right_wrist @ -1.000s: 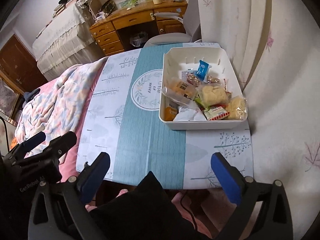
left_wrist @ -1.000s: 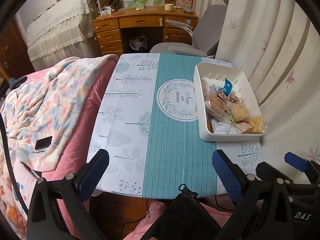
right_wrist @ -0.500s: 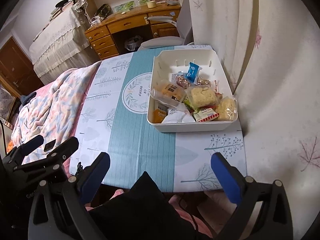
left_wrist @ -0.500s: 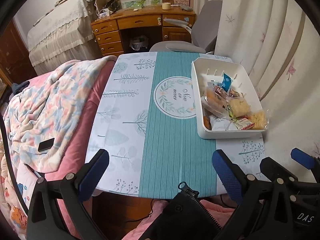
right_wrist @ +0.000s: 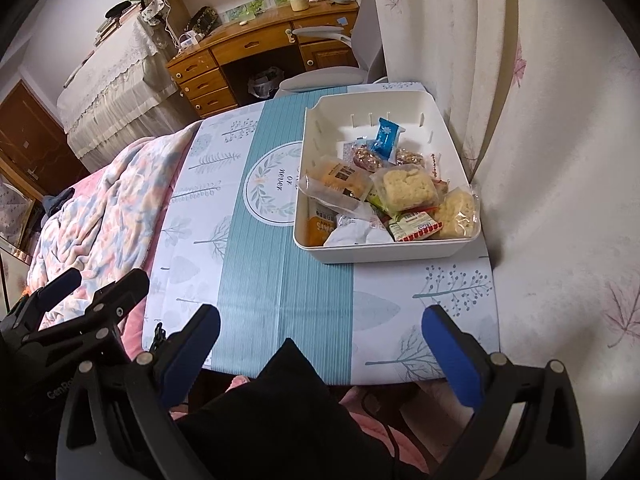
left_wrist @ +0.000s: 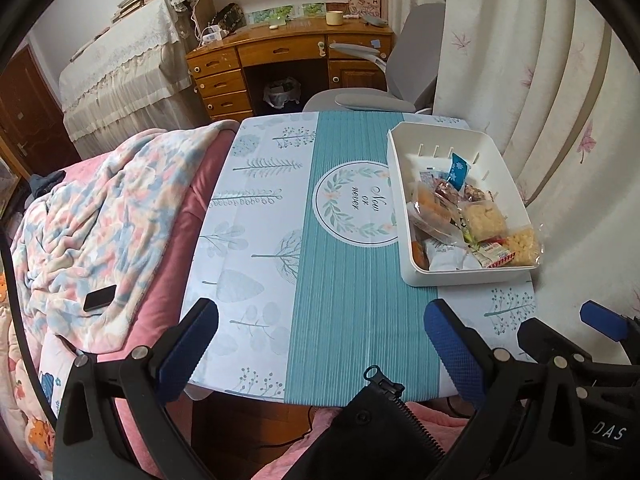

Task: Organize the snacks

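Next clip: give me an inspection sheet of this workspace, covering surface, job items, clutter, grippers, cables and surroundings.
Surface: table under a teal and white leaf-print cloth, bare apart from the bin.
Job's things: white bin on the table's right side, beside the curtain; wrapped snacks piled in its near half, blue packet upright at the back.
Clutter: nothing seen on the table.
Grippers: left gripper and right gripper both open, empty, over the near edge.
Cables: white cords hang at the desk.
Surroundings: blanket with a phone on it, grey chair.
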Demonstrator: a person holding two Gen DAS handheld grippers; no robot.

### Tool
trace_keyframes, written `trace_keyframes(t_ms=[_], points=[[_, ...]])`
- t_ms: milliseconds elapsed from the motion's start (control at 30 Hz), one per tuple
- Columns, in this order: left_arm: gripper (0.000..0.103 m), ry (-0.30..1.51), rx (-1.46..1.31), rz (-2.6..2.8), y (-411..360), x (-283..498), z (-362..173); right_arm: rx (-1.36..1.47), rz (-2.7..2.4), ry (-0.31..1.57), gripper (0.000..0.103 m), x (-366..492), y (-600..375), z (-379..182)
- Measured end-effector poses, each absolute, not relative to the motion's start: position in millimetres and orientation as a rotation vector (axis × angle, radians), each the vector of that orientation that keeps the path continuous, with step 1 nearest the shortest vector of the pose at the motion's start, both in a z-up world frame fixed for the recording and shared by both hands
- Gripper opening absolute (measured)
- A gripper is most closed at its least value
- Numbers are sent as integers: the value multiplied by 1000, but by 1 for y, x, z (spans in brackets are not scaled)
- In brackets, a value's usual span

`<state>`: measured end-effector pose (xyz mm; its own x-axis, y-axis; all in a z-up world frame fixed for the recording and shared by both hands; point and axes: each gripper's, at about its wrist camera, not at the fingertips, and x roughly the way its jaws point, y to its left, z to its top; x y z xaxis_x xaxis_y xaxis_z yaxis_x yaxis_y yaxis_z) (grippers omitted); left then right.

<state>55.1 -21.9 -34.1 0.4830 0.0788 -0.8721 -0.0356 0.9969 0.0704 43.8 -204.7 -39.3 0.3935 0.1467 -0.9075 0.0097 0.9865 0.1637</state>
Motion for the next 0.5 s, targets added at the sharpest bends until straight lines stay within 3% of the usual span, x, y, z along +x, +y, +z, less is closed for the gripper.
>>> trace_keyframes(t_ms=[500], points=[[102,1059,49,60,-26,63,-32,172,70,1187,102,46,-204,-42]])
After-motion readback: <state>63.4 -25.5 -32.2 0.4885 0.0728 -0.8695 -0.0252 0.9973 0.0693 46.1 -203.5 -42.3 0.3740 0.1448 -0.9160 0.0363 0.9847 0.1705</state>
